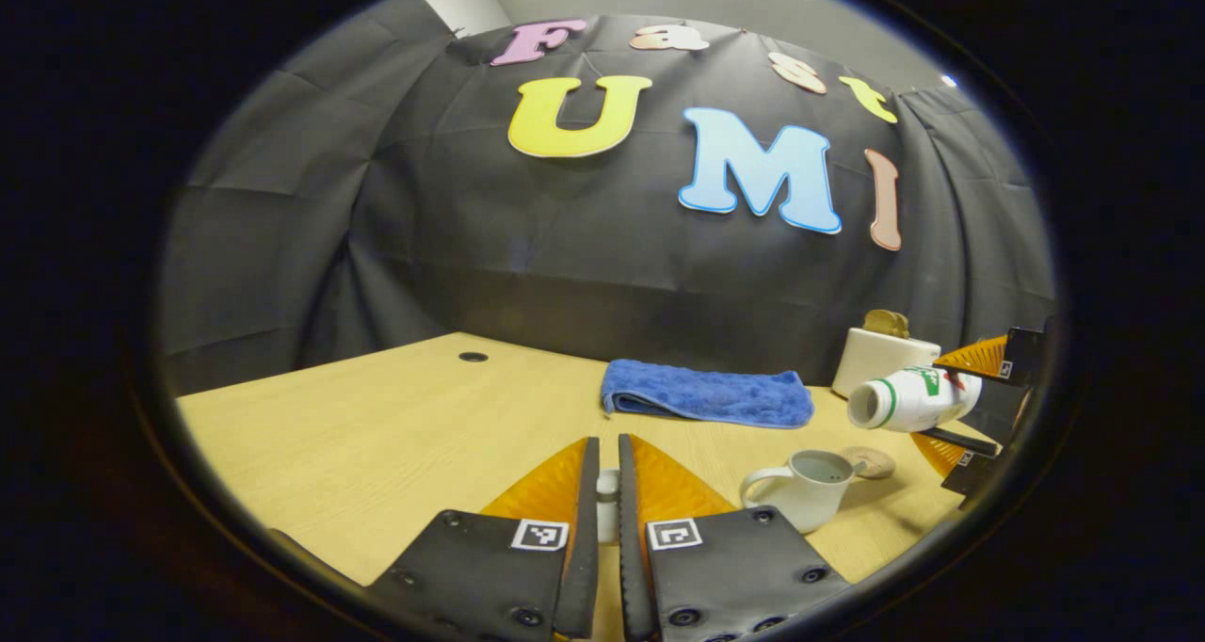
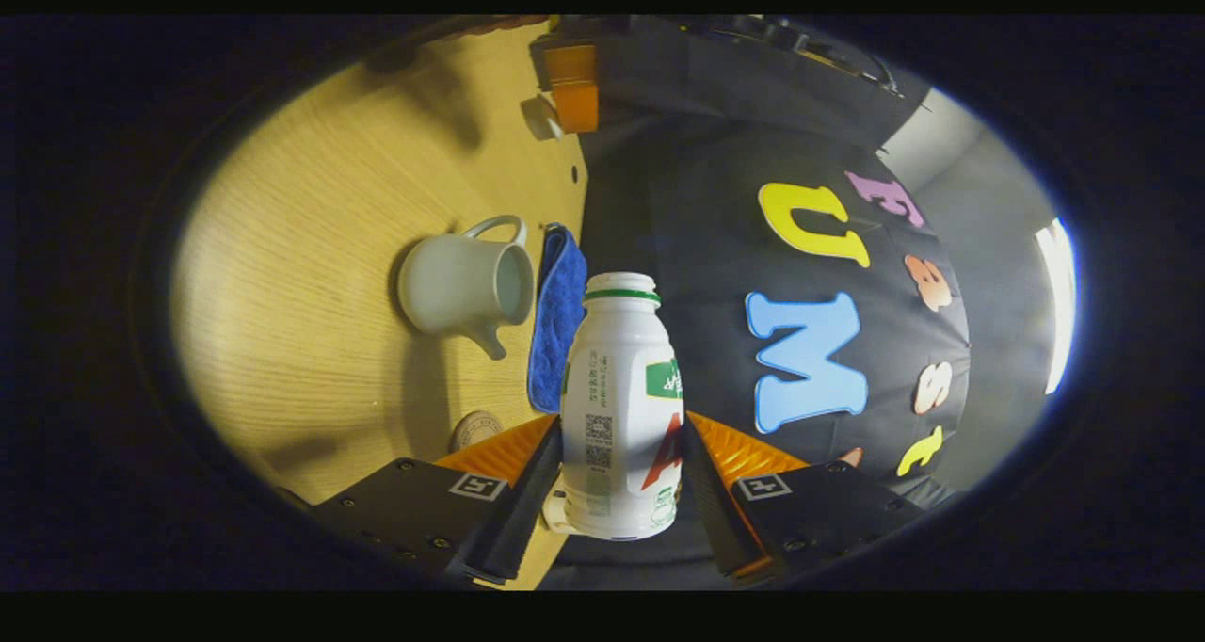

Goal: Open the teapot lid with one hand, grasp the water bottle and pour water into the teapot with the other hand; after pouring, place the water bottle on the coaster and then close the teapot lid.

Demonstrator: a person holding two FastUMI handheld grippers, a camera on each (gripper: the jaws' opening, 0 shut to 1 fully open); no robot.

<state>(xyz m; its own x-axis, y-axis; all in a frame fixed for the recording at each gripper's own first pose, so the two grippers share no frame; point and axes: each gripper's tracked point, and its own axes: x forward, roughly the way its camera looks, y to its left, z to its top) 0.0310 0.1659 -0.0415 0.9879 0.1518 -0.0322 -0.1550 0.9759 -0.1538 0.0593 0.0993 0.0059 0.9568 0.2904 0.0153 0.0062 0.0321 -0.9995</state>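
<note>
1. In the left gripper view, we are seeing the left tool (image 1: pixel 607 505) low over the near part of the wooden counter (image 1: pixel 377 425), its fingers pinching together on a small white piece, the teapot lid (image 1: pixel 608 510), which is mostly hidden between them.
2. Farther back, a folded blue cloth (image 1: pixel 706 394) is lying on the counter near the black wall.
3. To the right of the left tool, the white teapot (image 1: pixel 802 488) is standing upright on the counter with its top open, handle pointing left.
4. Just beside the teapot, on its far right, a round coaster (image 1: pixel 871 461) is lying flat with nothing on it.
5. Above the teapot and coaster, the water bottle (image 1: pixel 911 399) is being held tilted on its side, its uncapped mouth pointing left and slightly down toward the teapot.
6. In the right gripper view, the right tool (image 2: pixel 621 477) is clamping the bottle's lower body from both sides.
7. At the far right, a white box (image 1: pixel 880 358) is standing behind the bottle.
</note>
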